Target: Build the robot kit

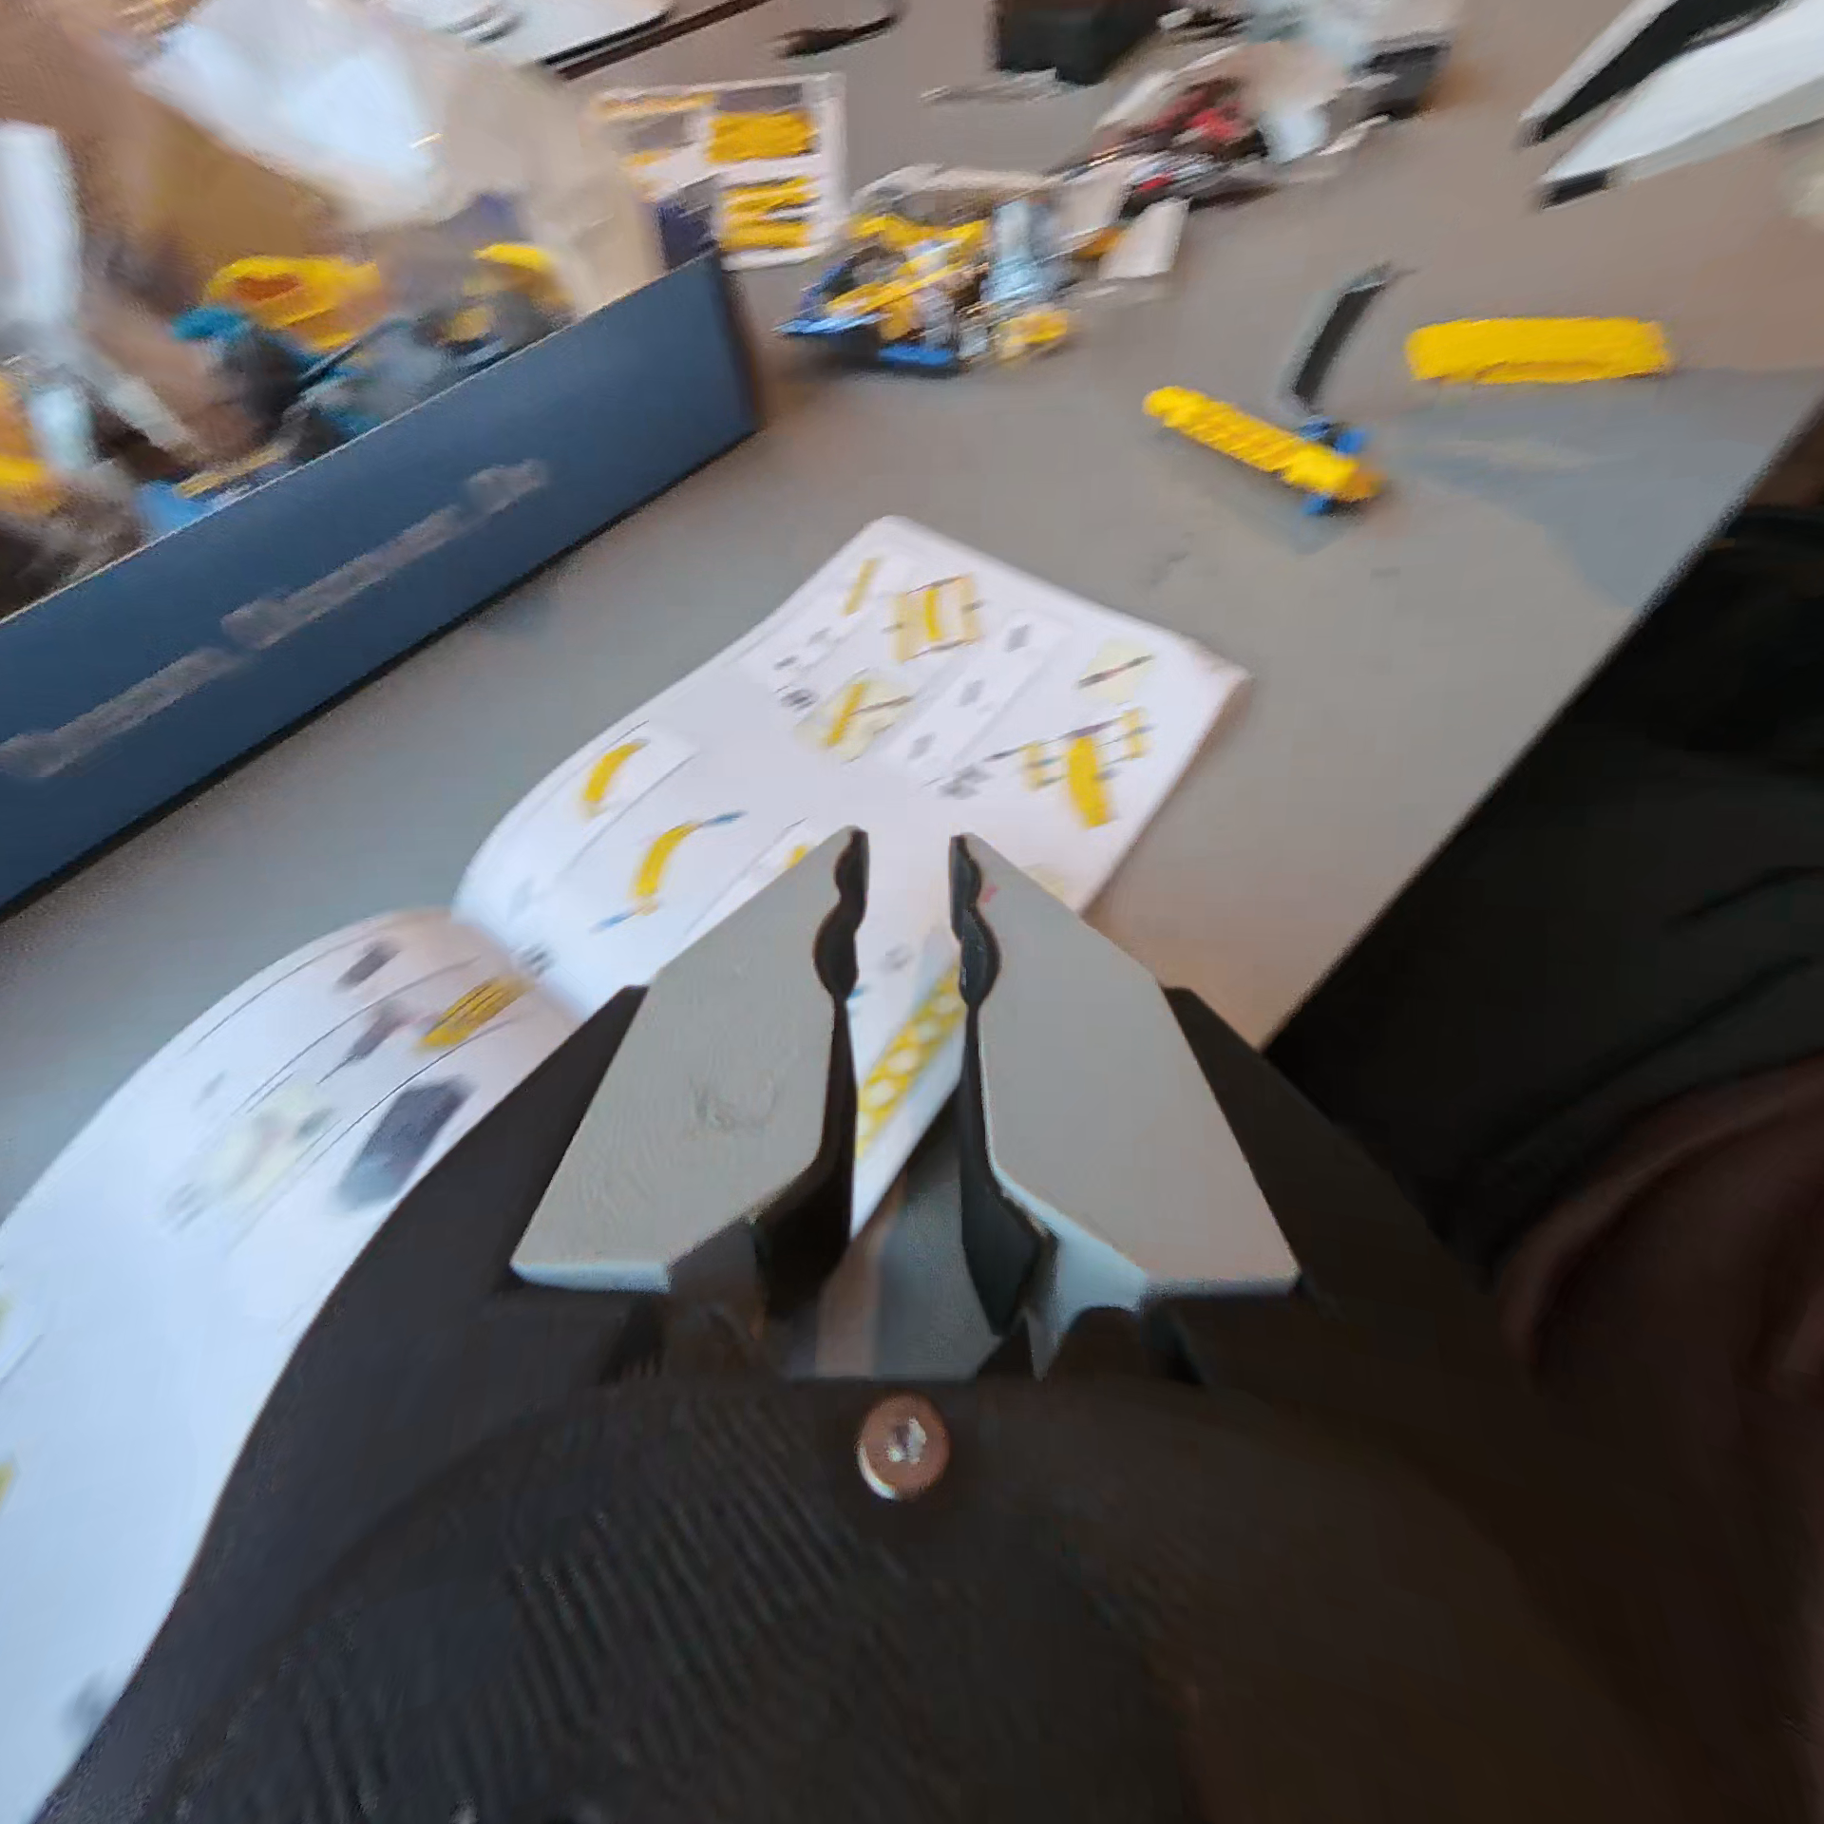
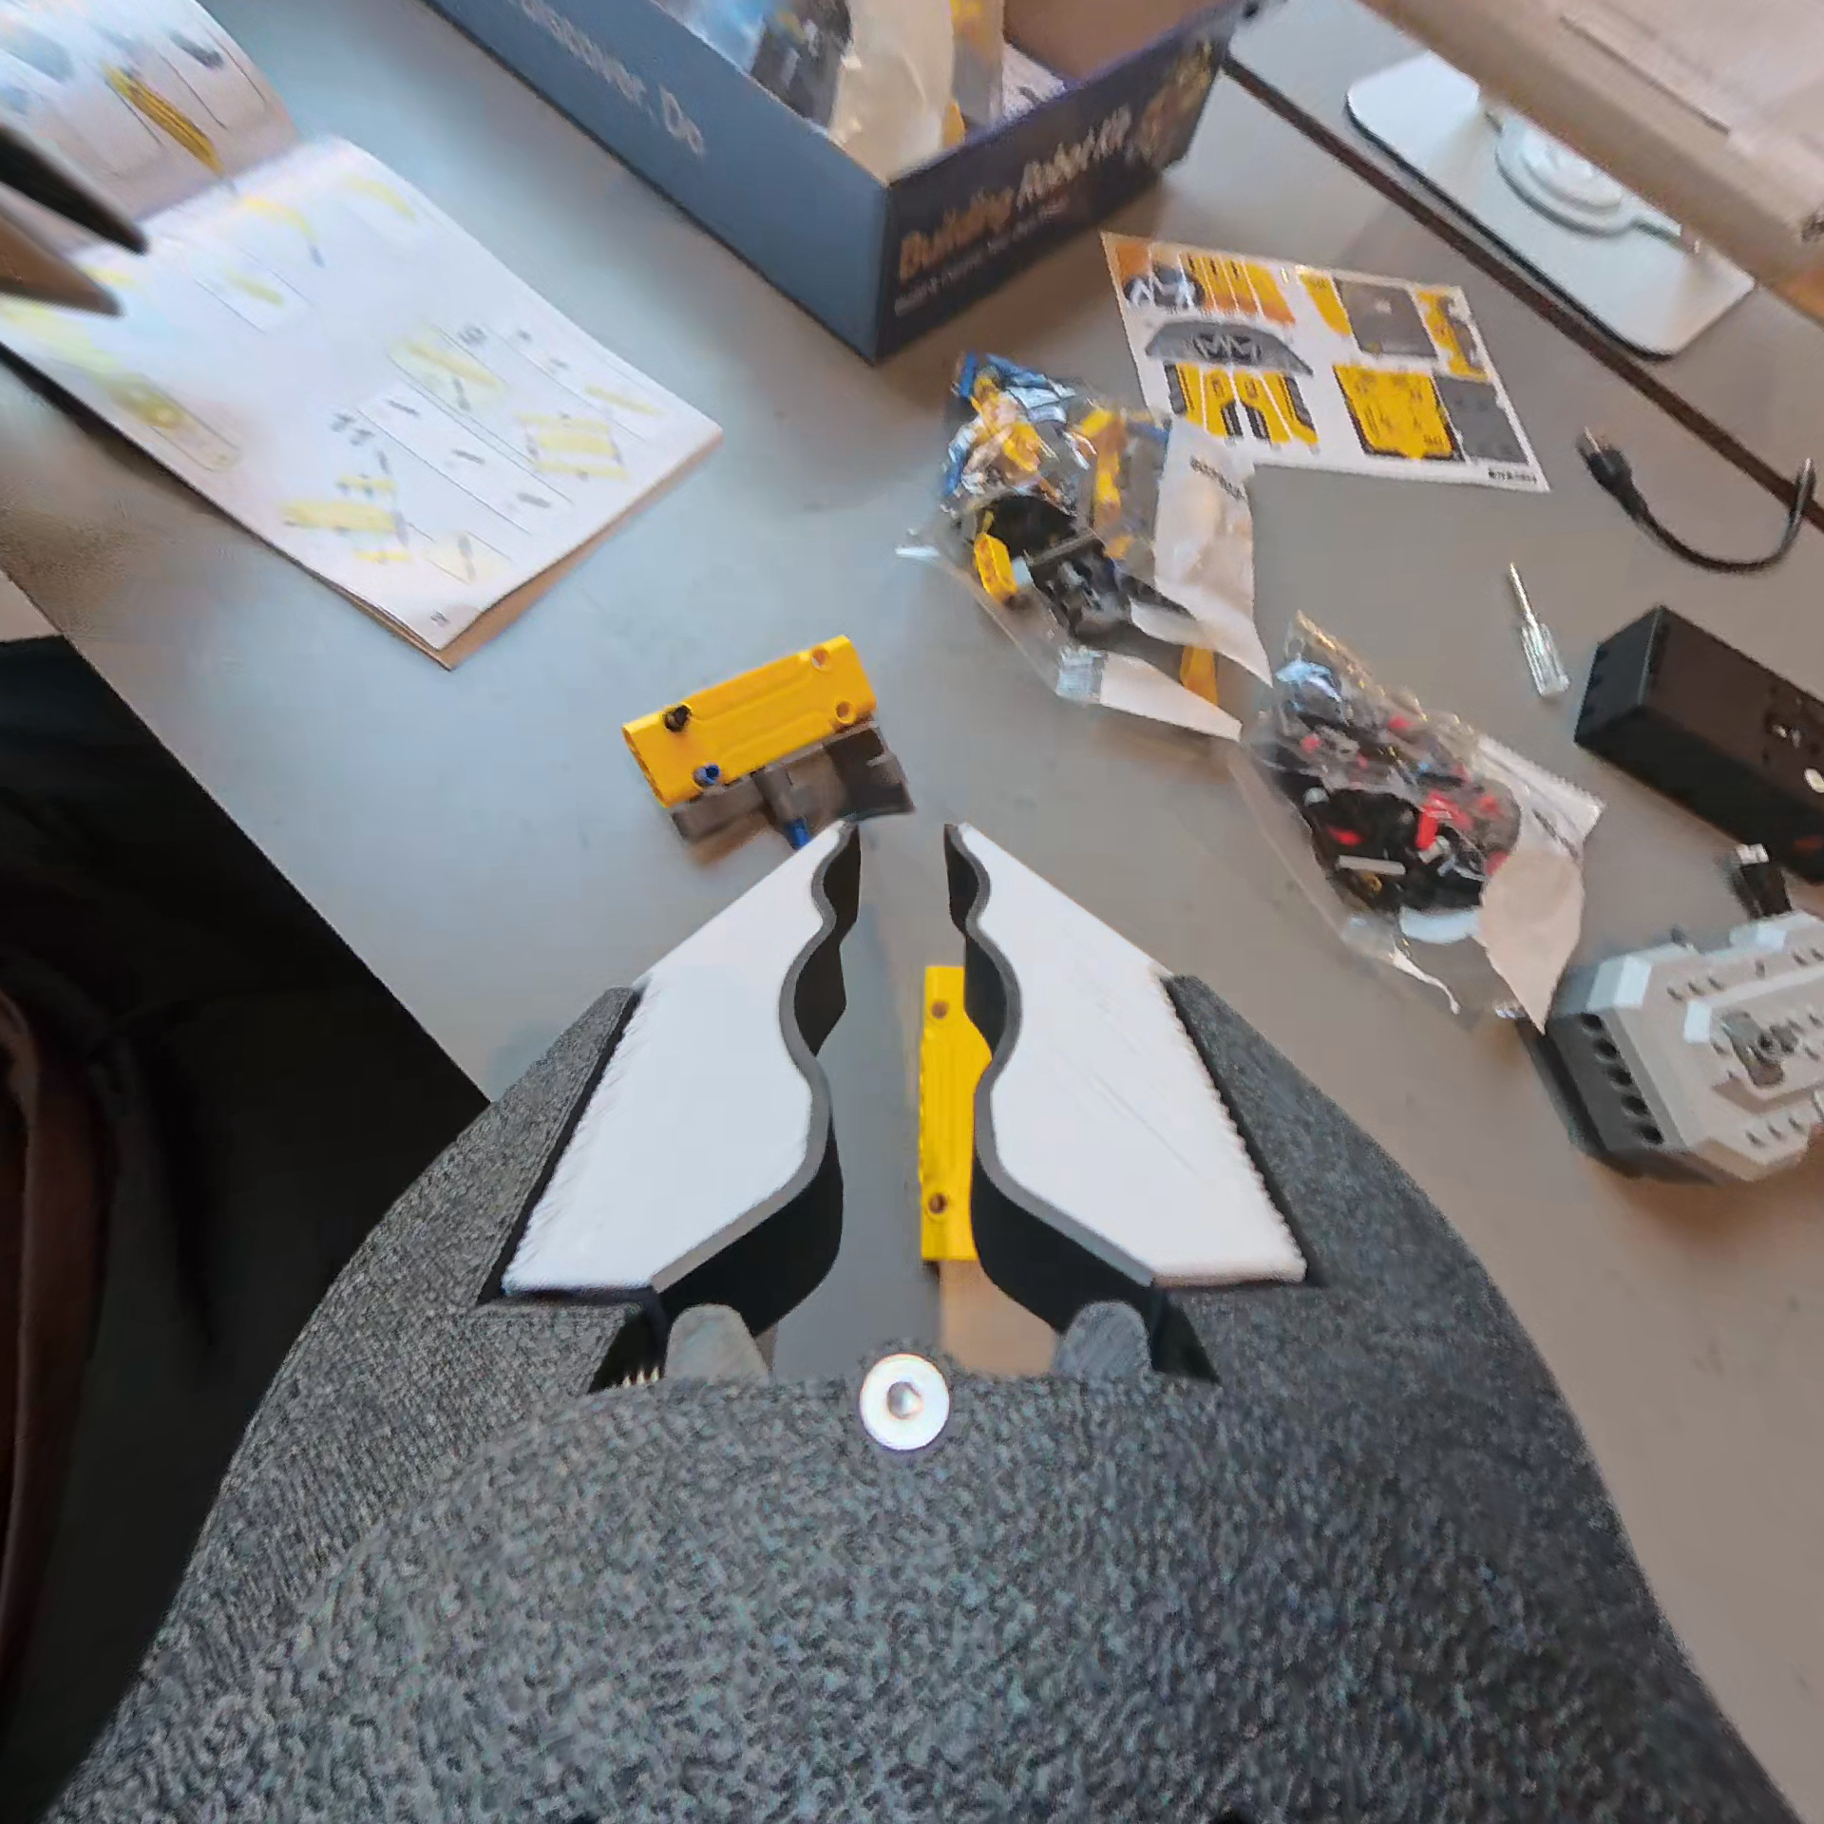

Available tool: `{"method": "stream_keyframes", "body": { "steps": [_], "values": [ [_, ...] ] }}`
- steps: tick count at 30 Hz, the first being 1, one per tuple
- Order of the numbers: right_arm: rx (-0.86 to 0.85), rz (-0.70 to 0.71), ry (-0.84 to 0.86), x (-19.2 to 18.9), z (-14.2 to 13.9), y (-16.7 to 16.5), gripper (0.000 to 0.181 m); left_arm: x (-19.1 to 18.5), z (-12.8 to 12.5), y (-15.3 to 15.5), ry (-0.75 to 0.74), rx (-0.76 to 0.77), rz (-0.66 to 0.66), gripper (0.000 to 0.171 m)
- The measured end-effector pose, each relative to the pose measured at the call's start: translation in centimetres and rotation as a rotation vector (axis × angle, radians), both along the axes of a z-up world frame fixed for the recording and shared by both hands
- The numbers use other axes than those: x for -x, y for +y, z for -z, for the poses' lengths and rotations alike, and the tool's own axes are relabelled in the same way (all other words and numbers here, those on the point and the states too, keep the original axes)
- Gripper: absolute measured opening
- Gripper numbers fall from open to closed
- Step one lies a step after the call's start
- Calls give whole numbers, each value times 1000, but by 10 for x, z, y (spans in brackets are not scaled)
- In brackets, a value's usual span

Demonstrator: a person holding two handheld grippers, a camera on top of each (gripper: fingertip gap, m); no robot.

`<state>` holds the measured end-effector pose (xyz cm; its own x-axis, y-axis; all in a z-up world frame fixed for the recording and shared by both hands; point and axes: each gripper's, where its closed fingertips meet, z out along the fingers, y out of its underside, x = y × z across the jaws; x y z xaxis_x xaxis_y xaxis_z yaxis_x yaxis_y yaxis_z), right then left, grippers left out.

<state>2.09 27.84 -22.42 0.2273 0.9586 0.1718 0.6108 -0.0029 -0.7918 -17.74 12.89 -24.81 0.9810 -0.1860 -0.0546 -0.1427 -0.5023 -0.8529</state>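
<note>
left gripper (image 1: 906,849): jaws slightly apart, empty, over open booklet (image 1: 888,711) | right gripper (image 2: 900,839): jaws apart, empty, above yellow beam (image 2: 950,1105) on table (image 2: 494,790) | yellow-grey block piece (image 2: 765,735) just beyond tips at 11 o'clock | parts bags (image 2: 1076,533) at 1 o'clock | blue box (image 2: 809,197) at 12

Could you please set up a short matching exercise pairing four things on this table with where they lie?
Things:
1. yellow beam
2. booklet
3. sticker sheet
4. screwdriver

Places:
A. right of the blue box
B. beside the black box
C. under the left gripper
D. below the right gripper

Pairs: 1-D, 2-C, 3-A, 4-B
</note>
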Motion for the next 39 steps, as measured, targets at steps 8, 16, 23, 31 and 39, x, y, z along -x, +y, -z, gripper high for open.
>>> {"method": "stream_keyframes", "body": {
  "steps": [8,16,23,31,39],
  "values": [
    [-77,-114,57,30,0,-35,14,85,30,-47,-60,104,-277,7],
    [18,-335,97,88,4,-116,12,97,21,-70,3,72,-329,5],
    [1,-443,53,122,26,-153,11,135,32,-96,9,138,-425,0],
    [-28,-420,159,135,19,-154,12,133,29,-97,-14,86,-398,0],
    [-11,-406,209,155,13,-149,9,136,23,-94,-67,12,-377,0]
  ]
}}
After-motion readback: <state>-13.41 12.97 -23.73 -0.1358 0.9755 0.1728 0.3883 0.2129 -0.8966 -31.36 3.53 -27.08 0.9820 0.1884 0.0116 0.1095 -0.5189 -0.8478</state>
